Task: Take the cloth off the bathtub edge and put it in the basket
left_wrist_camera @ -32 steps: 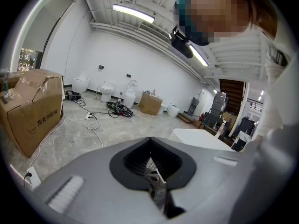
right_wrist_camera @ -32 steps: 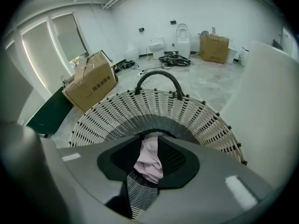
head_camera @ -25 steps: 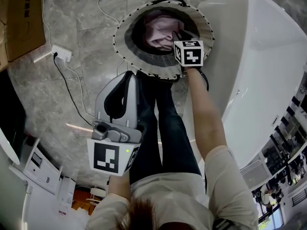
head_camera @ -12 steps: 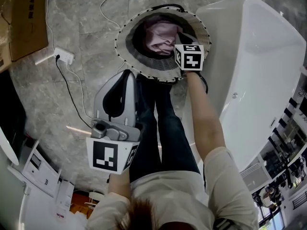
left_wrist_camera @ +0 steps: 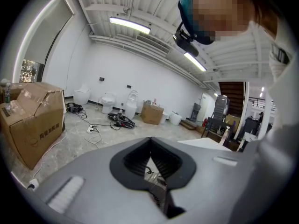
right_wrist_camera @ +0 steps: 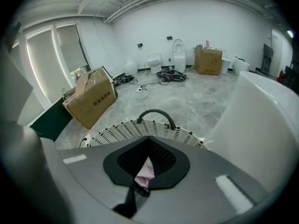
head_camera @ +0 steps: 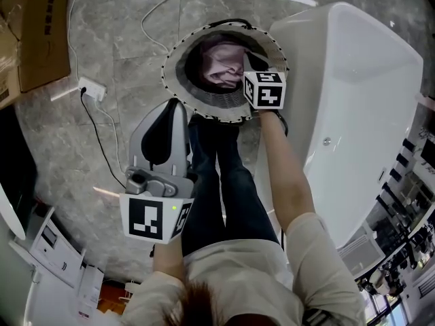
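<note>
A round woven basket (head_camera: 175, 53) stands on the floor beside the white bathtub (head_camera: 353, 100). A pink cloth (head_camera: 224, 60) lies crumpled inside it. My right gripper (head_camera: 255, 58) hangs over the basket's right rim, shut and empty. In the right gripper view its jaws (right_wrist_camera: 149, 137) meet at the tip, and the cloth (right_wrist_camera: 146, 169) shows below them inside the basket (right_wrist_camera: 140, 127). My left gripper (head_camera: 175, 104) is held near the basket's lower left, over the floor, shut with nothing in it. In the left gripper view its tips (left_wrist_camera: 150, 139) are also together.
The person's legs (head_camera: 224, 182) stand between basket and tub. A cardboard box (head_camera: 37, 32) sits at upper left. A power strip (head_camera: 88, 85) with a black cable lies on the marble floor left of the basket. The tub wall (right_wrist_camera: 261, 111) is close on the right.
My right gripper has lifted away from the cloth, which stays in the basket. The left gripper has risen a little. The view has shifted slightly.
</note>
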